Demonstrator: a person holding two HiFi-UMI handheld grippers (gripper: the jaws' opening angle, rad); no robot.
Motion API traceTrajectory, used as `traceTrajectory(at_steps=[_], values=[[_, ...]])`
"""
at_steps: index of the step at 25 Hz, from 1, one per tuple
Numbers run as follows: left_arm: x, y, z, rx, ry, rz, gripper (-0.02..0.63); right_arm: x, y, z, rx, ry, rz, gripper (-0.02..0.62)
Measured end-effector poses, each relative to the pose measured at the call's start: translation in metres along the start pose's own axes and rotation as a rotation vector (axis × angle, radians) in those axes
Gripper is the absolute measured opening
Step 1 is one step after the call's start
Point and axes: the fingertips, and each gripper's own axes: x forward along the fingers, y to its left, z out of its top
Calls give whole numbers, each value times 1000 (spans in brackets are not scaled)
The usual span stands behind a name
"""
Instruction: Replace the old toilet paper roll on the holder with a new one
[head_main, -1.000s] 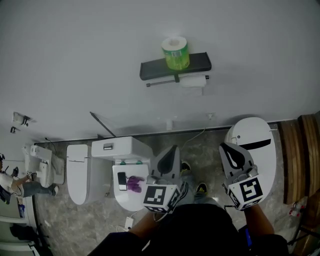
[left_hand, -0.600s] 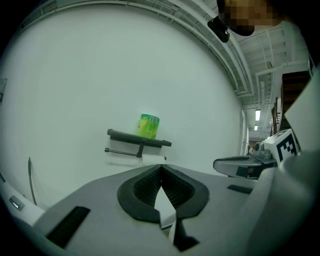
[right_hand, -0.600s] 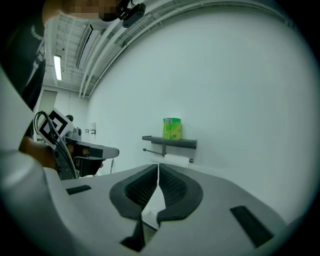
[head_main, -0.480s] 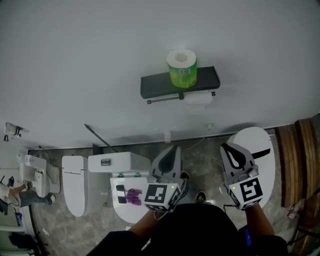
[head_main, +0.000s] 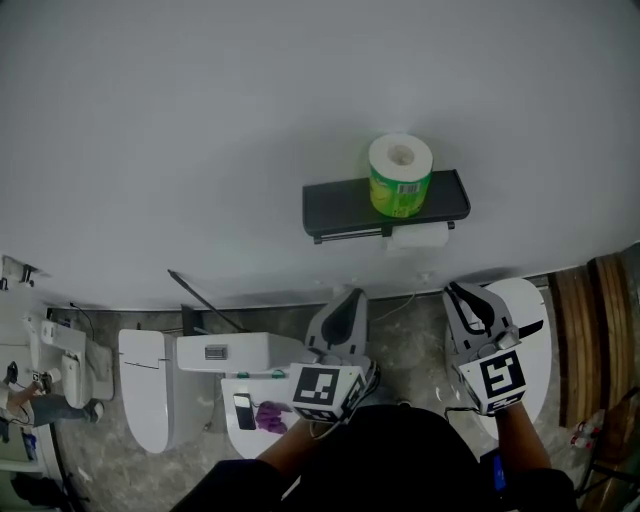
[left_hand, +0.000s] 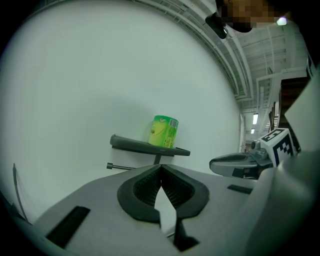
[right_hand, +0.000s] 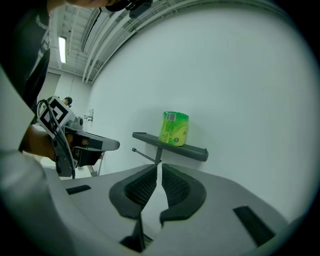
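A dark shelf-type holder (head_main: 340, 210) is fixed to the white wall. A new roll in green wrap (head_main: 400, 178) stands upright on it. The old white roll (head_main: 418, 236) hangs on the bar under the shelf's right half. My left gripper (head_main: 345, 308) and right gripper (head_main: 466, 300) are side by side below the holder, both well short of it, shut and empty. In the left gripper view the green roll (left_hand: 163, 131) shows above the shut left gripper (left_hand: 161, 169). The right gripper view has the green roll (right_hand: 174, 128) above the shut right gripper (right_hand: 160, 167). Both gripper views hide the old roll.
A white toilet with its tank (head_main: 230, 352) stands below left, with a phone (head_main: 245, 410) and a purple object (head_main: 270, 417) on its seat. Another white toilet lid (head_main: 528, 335) lies under the right gripper. Wooden boards (head_main: 592, 330) line the right edge.
Both grippers have travelled level toward the wall, still shut. The holder and rolls now sit lower and further right in the head view, and look larger.
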Motion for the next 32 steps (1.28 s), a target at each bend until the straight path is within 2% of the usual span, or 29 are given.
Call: traceTrajectory(at_steps=[9,10,12,14,19,32], values=[[11,31,-2,-5,-6,-40,23,38,7,-12,-173,117,13,48],[11,33,-2,-6,-6,-42,23,41,8,-14,-192,135,14,64],[11,36,-4,-9,-4,-46,23,45,11,-18,-229,172,19,146],[11,39,-5,-10,2,-45,23,50,11,-19,-282,192,16,164],[10,47,-6,-17,3,-36,23,66,8,-20,-441,230,2,178],[19,58,-1,-15,6,11,23,127,-18,-48,-714,349,31,190]])
